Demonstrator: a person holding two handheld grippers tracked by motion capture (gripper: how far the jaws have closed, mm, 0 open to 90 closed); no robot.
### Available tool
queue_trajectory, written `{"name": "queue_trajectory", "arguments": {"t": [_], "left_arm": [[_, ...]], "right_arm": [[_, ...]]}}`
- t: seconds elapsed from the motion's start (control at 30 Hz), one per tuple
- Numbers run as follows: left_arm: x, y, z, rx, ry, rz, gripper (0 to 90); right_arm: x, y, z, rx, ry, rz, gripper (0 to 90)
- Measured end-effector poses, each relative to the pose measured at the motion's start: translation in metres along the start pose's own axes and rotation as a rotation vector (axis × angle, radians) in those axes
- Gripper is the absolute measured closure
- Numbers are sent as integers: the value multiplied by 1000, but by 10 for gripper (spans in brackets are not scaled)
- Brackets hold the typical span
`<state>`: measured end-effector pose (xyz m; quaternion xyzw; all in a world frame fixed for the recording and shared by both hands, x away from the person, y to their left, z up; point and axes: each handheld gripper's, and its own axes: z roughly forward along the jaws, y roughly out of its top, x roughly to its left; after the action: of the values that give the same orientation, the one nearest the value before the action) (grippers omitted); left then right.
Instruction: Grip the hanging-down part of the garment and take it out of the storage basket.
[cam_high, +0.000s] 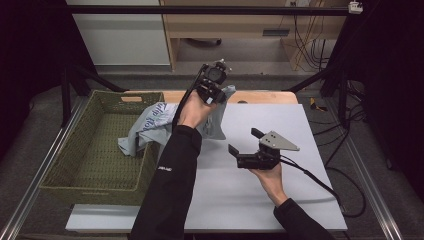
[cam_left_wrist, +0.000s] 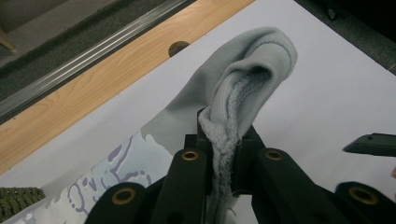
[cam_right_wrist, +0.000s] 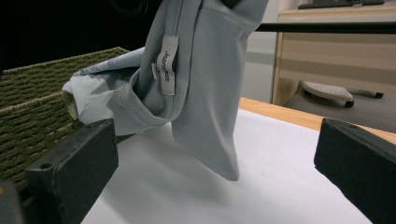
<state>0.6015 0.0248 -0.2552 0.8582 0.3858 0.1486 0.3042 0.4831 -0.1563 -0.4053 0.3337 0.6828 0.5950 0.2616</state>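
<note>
Garment: a pale grey-blue T-shirt (cam_high: 150, 122) with a printed pattern, stretched from upper centre of the high view down to the left, its lower part draped over the basket's right rim and its raised end hanging above the table
Left gripper: the left gripper (cam_high: 212, 89), upper centre of the high view, is clamped tight on a ribbed edge of the shirt; in the left gripper view the bunched ribbing (cam_left_wrist: 224, 140) is pinched between the closed jaws at lower centre, and a loop of it stands up above them
Right gripper: the right gripper (cam_high: 243, 142), right of centre in the high view, is spread wide and grips nothing; in the right gripper view its jaws stand at the lower left and lower right corners with the hanging cloth well beyond them
Basket: a woven green basket (cam_high: 60, 165) at the left of the high view, shirt fabric spilling over its right wall
Table: white sheet (cam_high: 280, 200) over a wooden top, bare under the right gripper
Label: a small white tag (cam_right_wrist: 168, 70) shows on the hanging fabric, upper centre of the right gripper view
Step in hand: probably lifting the shirt out of the basket onto the table
Next move: likely the free gripper must reach in and take a second edge of the hanging cloth, so the shirt can be spread; it should catch one layer, not the whole fold
</note>
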Motion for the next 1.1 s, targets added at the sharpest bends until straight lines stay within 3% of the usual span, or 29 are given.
{"name": "queue_trajectory", "arguments": {"t": [0.5,0.63,0.8,1.0,1.07,1.1], "left_arm": [[0,-1,-2,1,-3,5,839],[0,-1,-2,0,-5,5,839],[0,0,-3,3,-5,4,839],[-1,0,-3,8,3,13,839],[-1,0,-4,6,4,11,839],[0,0,-4,7,3,12,839]], "right_arm": [[12,5,46,30,17,-6,3],[16,4,53,33,21,18,3],[18,5,62,25,26,4,4],[20,5,74,45,27,42,7],[22,4,78,46,32,22,8],[24,5,80,42,37,45,7]]}}
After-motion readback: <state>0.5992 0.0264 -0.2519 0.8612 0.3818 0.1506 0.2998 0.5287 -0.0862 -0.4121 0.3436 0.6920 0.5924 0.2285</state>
